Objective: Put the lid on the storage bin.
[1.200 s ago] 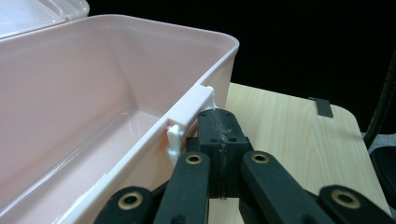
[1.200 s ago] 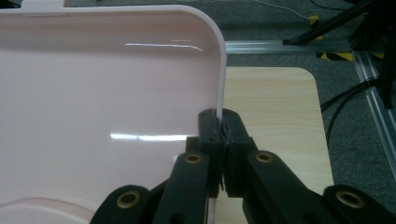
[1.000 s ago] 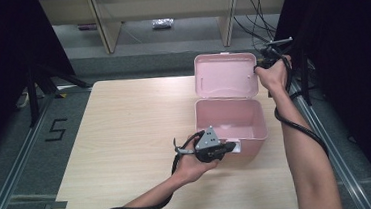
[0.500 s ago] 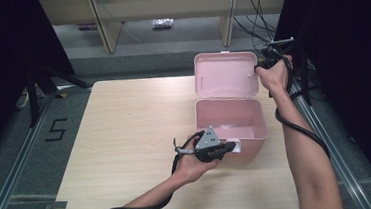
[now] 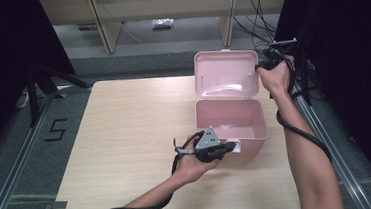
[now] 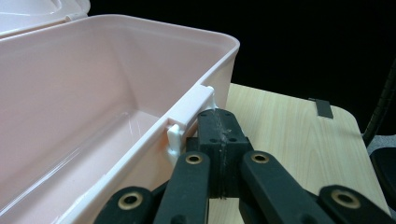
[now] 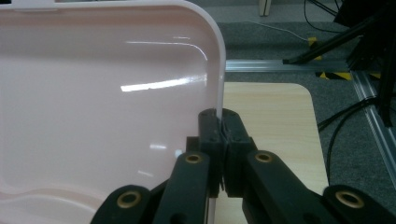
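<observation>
A pink box (image 5: 231, 118) stood open toward the right side of the worktop (image 5: 126, 139), its lid (image 5: 226, 73) raised upright at the back. The left claw (image 6: 218, 128) was clamped on the white latch tab (image 6: 209, 100) at the box's front wall; the right claw (image 7: 219, 133) pinched the lid's side edge

High view looks down; both gripper views closely share the pink box (image 5: 231, 118).
</observation>
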Action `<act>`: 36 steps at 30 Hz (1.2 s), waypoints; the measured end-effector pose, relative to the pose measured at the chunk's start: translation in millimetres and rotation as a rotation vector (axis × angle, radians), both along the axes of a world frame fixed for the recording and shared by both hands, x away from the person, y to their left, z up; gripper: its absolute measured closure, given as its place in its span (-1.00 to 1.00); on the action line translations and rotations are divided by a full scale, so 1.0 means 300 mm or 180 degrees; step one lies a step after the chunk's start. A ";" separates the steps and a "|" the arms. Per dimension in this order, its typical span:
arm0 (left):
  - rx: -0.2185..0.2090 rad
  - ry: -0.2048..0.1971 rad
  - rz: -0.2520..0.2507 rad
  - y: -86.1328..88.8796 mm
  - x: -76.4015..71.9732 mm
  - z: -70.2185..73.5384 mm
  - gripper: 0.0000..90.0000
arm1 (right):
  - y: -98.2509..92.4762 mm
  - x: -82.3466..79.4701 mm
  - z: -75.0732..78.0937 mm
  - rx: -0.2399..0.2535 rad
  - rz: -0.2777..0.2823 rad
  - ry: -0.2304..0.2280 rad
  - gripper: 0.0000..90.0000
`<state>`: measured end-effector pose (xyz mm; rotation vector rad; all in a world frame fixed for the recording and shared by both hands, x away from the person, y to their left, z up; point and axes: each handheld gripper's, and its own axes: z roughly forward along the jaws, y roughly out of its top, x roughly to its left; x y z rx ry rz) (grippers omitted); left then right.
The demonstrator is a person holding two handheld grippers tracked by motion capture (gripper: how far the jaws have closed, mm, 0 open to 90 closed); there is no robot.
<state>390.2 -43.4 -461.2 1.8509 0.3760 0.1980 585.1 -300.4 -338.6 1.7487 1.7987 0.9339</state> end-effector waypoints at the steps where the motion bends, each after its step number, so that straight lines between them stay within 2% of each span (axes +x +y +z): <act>1: 0.0004 0.0002 -0.0005 0.000 0.000 0.000 1.00 | -0.008 -0.005 0.004 -0.0067 0.0074 0.0023 1.00; 2: 0.0000 0.0004 -0.0011 0.000 0.001 0.000 1.00 | -0.010 -0.006 0.001 -0.0110 0.0093 -0.0002 1.00; 3: 0.0031 0.0007 0.0011 0.002 -0.001 0.002 1.00 | -0.003 -0.006 -0.001 -0.0043 0.0023 -0.0076 1.00; 4: 0.0031 0.0007 0.0010 0.002 -0.001 0.002 1.00 | -0.003 -0.011 0.009 -0.0031 0.0040 -0.0009 1.00; 5: 0.0015 0.0005 0.0003 0.001 0.000 0.001 1.00 | 0.000 -0.013 0.010 -0.0011 0.0020 -0.0010 1.00; 6: 0.0030 0.0006 0.0011 0.002 -0.001 0.002 1.00 | -0.007 -0.014 0.008 -0.0084 0.0071 -0.0073 1.00; 7: -0.0008 0.0011 -0.0016 0.000 0.001 0.000 1.00 | -0.021 -0.012 0.003 -0.0208 0.0196 -0.0149 1.00; 8: -0.0003 0.0011 0.0000 0.000 0.000 0.000 1.00 | -0.001 -0.021 0.009 -0.0009 0.0030 -0.0064 1.00; 10: 0.0006 0.0013 0.0007 0.001 -0.001 0.001 1.00 | -0.010 -0.022 0.005 -0.0129 0.0118 -0.0189 1.00; 11: 0.0005 0.0014 0.0007 0.000 -0.001 0.001 1.00 | -0.007 -0.028 0.011 -0.0093 0.0088 -0.0137 1.00; 12: 0.0024 0.0015 0.0015 0.001 -0.001 0.002 1.00 | -0.007 -0.031 0.012 -0.0084 0.0084 -0.0152 1.00; 13: 0.0025 0.0014 0.0015 0.001 -0.001 0.002 1.00 | -0.013 -0.031 0.010 -0.0155 0.0122 -0.0215 1.00; 14: 0.0022 0.0018 0.0017 0.001 -0.001 0.002 1.00 | -0.014 -0.035 0.015 -0.0136 0.0143 -0.0185 1.00; 15: 0.0026 0.0016 0.0017 0.001 -0.001 0.002 1.00 | -0.007 -0.039 0.015 -0.0070 0.0083 -0.0172 1.00; 16: 0.0026 0.0015 0.0016 0.001 -0.001 0.002 1.00 | -0.012 -0.042 0.012 -0.0126 0.0129 -0.0250 1.00; 19: 0.0016 0.0023 0.0018 0.001 -0.001 0.002 1.00 | 0.002 -0.054 0.019 0.0005 0.0031 -0.0231 1.00; 21: 0.0013 0.0026 0.0022 0.000 -0.001 0.002 1.00 | -0.004 -0.058 0.019 -0.0054 0.0073 -0.0268 1.00; 22: 0.0018 0.0025 0.0020 0.001 -0.001 0.002 1.00 | -0.008 -0.058 0.015 -0.0093 0.0114 -0.0342 1.00; 23: 0.0014 0.0025 0.0020 0.000 -0.001 0.002 1.00 | -0.008 -0.063 0.021 -0.0105 0.0115 -0.0315 1.00; 26: 0.0016 0.0025 0.0021 0.000 -0.001 0.002 1.00 | -0.002 -0.076 0.023 -0.0052 0.0060 -0.0313 1.00; 27: 0.0019 0.0025 0.0021 0.001 -0.001 0.002 1.00 | -0.007 -0.076 0.022 -0.0098 0.0126 -0.0364 1.00; 30: 0.0018 0.0024 0.0021 0.000 -0.001 0.002 1.00 | 0.000 -0.092 0.025 -0.0054 0.0065 -0.0384 1.00; 32: -0.0022 0.0023 -0.0007 -0.001 0.001 0.000 1.00 | -0.006 -0.095 0.026 -0.0115 0.0123 -0.0434 1.00; 34: -0.0004 0.0022 0.0013 -0.001 0.000 0.001 1.00 | -0.006 -0.099 0.026 -0.0116 0.0118 -0.0439 1.00; 35: 0.0018 0.0025 0.0028 0.000 -0.001 0.003 1.00 | -0.001 -0.103 0.025 -0.0060 0.0074 -0.0429 1.00; 36: 0.0028 0.0029 0.0035 0.000 -0.002 0.003 1.00 | -0.006 -0.105 0.026 -0.0110 0.0100 -0.0452 1.00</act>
